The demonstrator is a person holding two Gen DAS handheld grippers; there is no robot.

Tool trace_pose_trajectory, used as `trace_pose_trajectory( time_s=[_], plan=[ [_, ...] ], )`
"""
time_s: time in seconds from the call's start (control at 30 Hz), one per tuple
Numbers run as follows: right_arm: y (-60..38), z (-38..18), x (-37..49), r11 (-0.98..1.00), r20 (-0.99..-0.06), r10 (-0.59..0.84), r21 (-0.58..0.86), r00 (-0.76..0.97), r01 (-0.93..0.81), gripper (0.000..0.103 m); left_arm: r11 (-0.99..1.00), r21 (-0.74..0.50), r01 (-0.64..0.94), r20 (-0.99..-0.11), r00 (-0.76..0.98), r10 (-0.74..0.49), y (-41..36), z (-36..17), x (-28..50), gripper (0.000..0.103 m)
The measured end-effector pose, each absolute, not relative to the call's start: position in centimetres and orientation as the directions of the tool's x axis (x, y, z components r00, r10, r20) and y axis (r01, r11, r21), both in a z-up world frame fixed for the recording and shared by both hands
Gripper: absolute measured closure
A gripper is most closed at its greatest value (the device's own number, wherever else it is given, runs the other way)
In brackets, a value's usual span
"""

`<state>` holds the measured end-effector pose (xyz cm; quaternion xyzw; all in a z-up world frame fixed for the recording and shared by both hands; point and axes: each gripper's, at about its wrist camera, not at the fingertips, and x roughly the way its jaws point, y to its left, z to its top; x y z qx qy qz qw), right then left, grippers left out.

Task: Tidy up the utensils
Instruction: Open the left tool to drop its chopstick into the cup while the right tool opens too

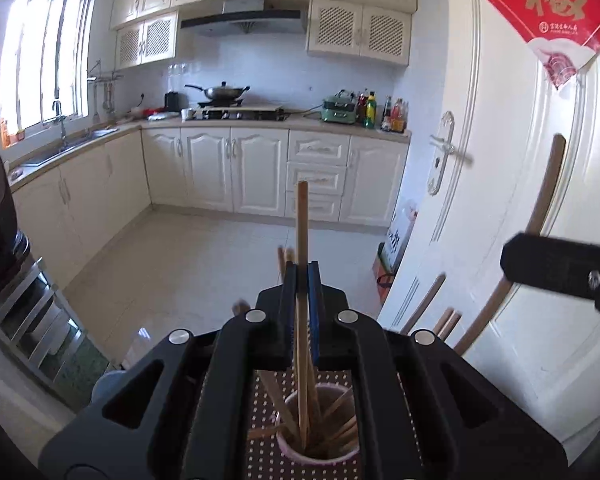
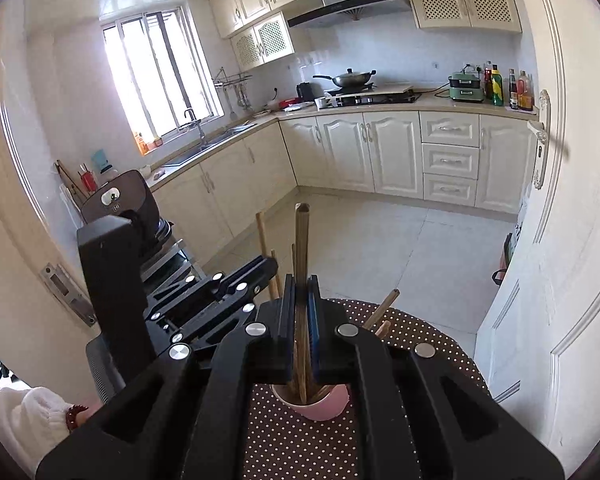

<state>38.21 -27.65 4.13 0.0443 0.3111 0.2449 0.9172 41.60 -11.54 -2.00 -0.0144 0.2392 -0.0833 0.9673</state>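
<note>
Clamping a pale chopstick (image 1: pixel 302 240), the left gripper (image 1: pixel 302 276) has its jaws nearly together with only the stick between the pads. That chopstick stands almost upright, its top well above the fingertips and its lower end reaching down into the pink cup (image 1: pixel 318 424) directly below the gripper. More chopsticks lean inside the cup at mixed angles. The cup sits on a brown dotted cloth (image 1: pixel 260 452). In the right wrist view, the left gripper appears at the left, just beside the right one, with a white sleeve (image 2: pixel 24 412) and a red bead bracelet (image 2: pixel 74 414) at the lower left.

To the right, the right gripper (image 2: pixel 302 288) is likewise pinched on a darker chopstick (image 2: pixel 301 236), pads pressing its sides. This stick also stands nearly upright, its squared top above the fingertips and its lower part going down into the same cup (image 2: pixel 324 404). Other sticks (image 2: pixel 382 308) poke out past the gripper's right side. In the left wrist view, the right gripper shows at the far right edge, gripping its stick against the white door (image 1: pixel 500 200).
</note>
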Motion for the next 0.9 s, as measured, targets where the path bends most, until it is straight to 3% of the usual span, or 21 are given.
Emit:
trace_pose_trajectory(
  time_s=[0.3, 0.37, 0.43, 0.9],
  plan=[
    [-26.9, 2.9, 37.8, 0.865, -0.573, 0.488, 0.218, 0.658, -0.451, 0.099, 0.989, -0.051, 0.142, -0.526, 0.838, -0.148, -11.5, -3.4, 40.1, 0.096],
    [-26.8, 2.7, 37.8, 0.865, -0.577, 0.486, 0.21, 0.656, -0.455, 0.099, 0.988, -0.047, 0.145, -0.54, 0.829, -0.147, -11.5, -3.7, 39.8, 0.088],
    [-26.9, 2.6, 37.9, 0.865, -0.583, 0.482, 0.199, 0.654, -0.461, 0.099, 0.989, -0.043, 0.143, -0.547, 0.825, -0.143, -11.4, -3.8, 39.4, 0.058],
    [-27.0, 1.0, 37.9, 0.855, -0.598, 0.491, 0.191, 0.634, -0.482, 0.099, 0.992, -0.055, 0.113, -0.561, 0.818, -0.124, -10.6, -2.9, 35.9, 0.043]
  ],
)
